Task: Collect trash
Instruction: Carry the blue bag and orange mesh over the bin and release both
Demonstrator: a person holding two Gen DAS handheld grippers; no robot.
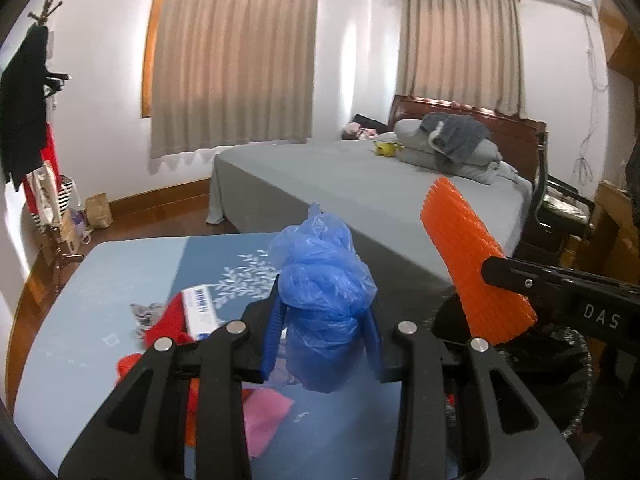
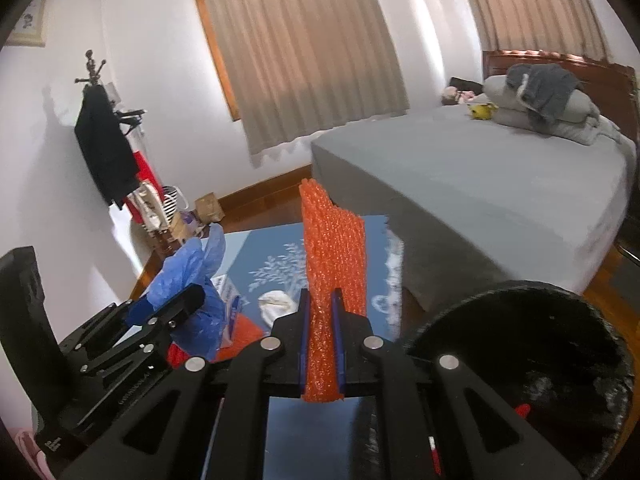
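My left gripper point(image 1: 322, 316) is shut on a crumpled blue plastic bag point(image 1: 320, 276), which bulges up between its blue pads; it also shows in the right wrist view as the blue bag point(image 2: 192, 280) at the left. My right gripper point(image 2: 320, 320) is shut on a strip of orange foam netting point(image 2: 332, 248) that stands upright; in the left wrist view the orange netting point(image 1: 468, 260) appears at the right. A black mesh trash bin point(image 2: 532, 360) lined with a dark bag stands just right of my right gripper.
On the blue floor mat point(image 1: 100, 300) lie a red item point(image 1: 168, 320), a white box point(image 1: 202, 308), a pink sheet point(image 1: 266, 416) and a white wad point(image 2: 274, 304). A grey bed point(image 1: 360, 188) rises behind. A coat rack point(image 1: 28, 120) stands left, a chair point(image 1: 560, 208) right.
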